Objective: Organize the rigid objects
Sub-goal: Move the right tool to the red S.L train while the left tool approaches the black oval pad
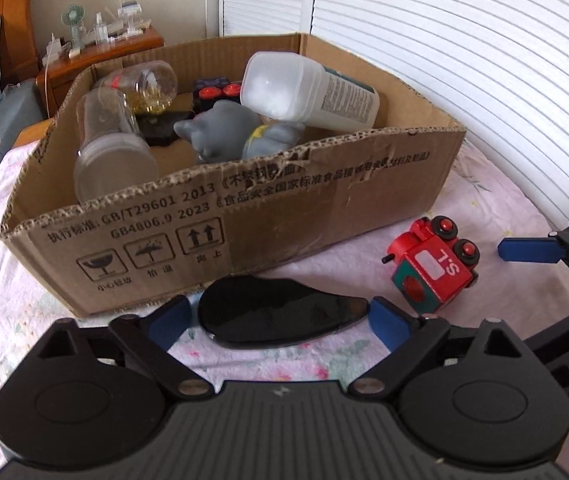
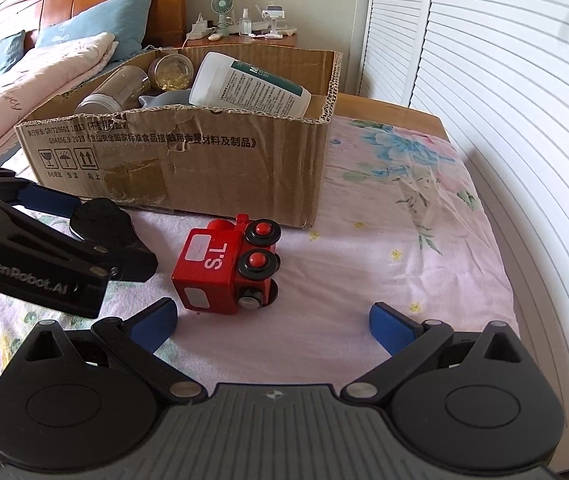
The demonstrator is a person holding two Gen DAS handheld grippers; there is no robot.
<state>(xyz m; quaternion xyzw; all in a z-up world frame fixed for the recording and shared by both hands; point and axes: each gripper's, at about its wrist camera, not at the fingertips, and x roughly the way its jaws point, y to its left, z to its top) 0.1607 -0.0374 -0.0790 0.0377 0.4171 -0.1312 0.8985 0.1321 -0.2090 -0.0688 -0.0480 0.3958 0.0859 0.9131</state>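
Note:
A flat black teardrop-shaped object [image 1: 280, 316] lies on the floral bedsheet just in front of the cardboard box [image 1: 324, 204]. My left gripper [image 1: 280, 322] straddles it, open, with the right pad at its tip and a thin gap at the left pad. A red toy train [image 2: 226, 268] lies on its side on the sheet, to the right of the black object. My right gripper [image 2: 272, 320] stands open just short of the train, which sits nearer its left finger. The box holds clear jars [image 1: 112, 148], a grey cat figure [image 1: 224, 128] and a white bottle [image 1: 308, 92].
The box [image 2: 204, 168] stands across the bed behind both toys. White louvred doors [image 2: 504, 100] run along the right. A wooden nightstand [image 2: 244, 38] with a small fan stands behind the box, and pillows [image 2: 96, 20] and a pink quilt lie at the far left.

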